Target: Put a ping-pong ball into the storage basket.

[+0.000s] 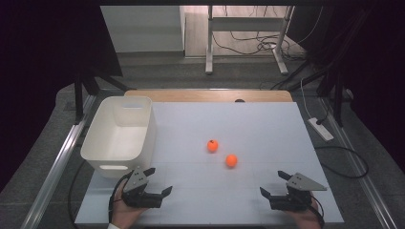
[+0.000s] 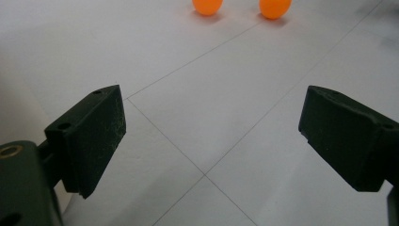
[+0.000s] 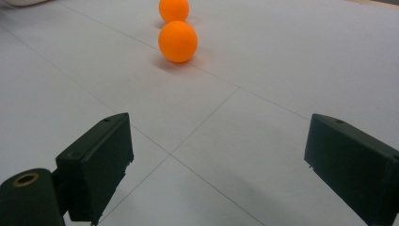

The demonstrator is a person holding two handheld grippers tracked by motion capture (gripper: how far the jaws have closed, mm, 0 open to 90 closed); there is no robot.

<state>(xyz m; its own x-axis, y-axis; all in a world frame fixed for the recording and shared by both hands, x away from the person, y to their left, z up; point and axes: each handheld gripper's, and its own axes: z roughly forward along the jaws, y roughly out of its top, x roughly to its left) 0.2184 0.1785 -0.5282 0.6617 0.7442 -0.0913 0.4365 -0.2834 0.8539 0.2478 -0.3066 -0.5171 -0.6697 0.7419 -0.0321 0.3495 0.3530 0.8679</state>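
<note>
Two orange balls lie near the middle of the white table: one with a dark mark and a plain one to its right and nearer me. My left gripper rests low at the front left, jaws open and empty, with both balls far ahead of it. At the front right my right gripper is open too, nothing between its jaws. In its view the plain ball sits ahead with the other ball behind it.
A white plastic bin stands at the table's left side, just beyond my left gripper. The wooden table edge runs along the back. A power strip and cables lie on the floor to the right.
</note>
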